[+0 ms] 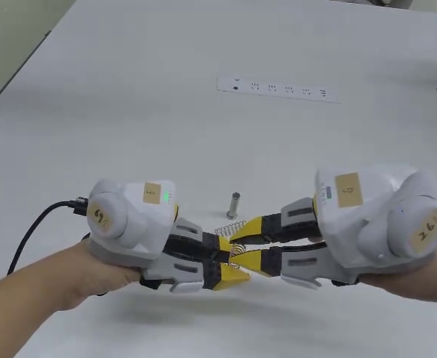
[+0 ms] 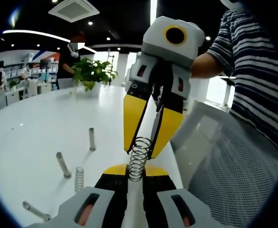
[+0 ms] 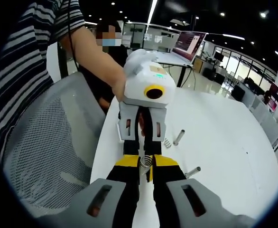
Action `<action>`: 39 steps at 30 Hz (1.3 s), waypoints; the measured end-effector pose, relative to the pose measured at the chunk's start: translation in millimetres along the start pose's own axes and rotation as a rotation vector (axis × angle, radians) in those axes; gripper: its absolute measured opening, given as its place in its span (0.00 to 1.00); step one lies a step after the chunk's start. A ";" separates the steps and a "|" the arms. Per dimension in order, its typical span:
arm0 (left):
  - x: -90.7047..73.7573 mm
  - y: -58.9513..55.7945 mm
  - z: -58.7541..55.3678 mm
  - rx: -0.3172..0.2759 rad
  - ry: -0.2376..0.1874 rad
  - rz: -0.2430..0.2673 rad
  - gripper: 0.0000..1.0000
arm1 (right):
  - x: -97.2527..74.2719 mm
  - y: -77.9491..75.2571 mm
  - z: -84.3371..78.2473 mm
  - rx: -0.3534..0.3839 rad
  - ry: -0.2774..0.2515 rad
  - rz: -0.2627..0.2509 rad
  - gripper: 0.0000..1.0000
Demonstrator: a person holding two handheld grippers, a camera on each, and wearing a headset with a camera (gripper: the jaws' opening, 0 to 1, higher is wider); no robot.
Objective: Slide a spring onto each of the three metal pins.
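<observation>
My left gripper (image 2: 134, 173) and my right gripper (image 3: 146, 167) meet tip to tip just above the white table (image 1: 129, 112). A small steel spring (image 2: 139, 156) stands between them. The left jaws are shut on its lower end, and the right gripper's yellow fingers (image 2: 133, 118) pinch its upper coils. In the head view the held spring (image 1: 236, 262) is mostly hidden by the tips. A second spring (image 1: 230, 227) lies on the table behind them, next to an upright pin (image 1: 234, 203). Three pins show in the left gripper view: one upright (image 2: 91, 139), one leaning (image 2: 63, 165), one lying flat (image 2: 34, 211).
A white power strip (image 1: 278, 89) lies far back on the table. A mesh chair (image 3: 49, 142) stands beside the table's edge near the person in a striped shirt (image 2: 253, 71). A potted plant (image 2: 94, 71) stands at the table's far end.
</observation>
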State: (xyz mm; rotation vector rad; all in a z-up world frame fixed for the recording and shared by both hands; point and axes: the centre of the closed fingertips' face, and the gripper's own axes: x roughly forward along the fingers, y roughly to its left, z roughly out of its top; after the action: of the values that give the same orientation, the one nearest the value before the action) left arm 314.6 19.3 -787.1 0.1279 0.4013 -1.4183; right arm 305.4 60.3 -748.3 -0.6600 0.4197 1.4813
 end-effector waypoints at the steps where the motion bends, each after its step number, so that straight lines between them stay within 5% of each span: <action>1: 0.0 -0.2 -0.5 0.003 0.003 0.000 0.03 | 0.5 0.2 -0.1 0.000 0.004 0.002 0.06; 39: -4.1 10.4 2.2 -0.042 -0.015 0.058 0.17 | 2.8 -5.3 -0.5 -0.073 0.047 -0.007 0.06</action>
State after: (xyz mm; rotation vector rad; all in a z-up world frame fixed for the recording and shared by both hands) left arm 324.7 24.1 -785.2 0.0945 0.4118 -1.3519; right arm 310.9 62.3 -749.7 -0.7550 0.4003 1.4827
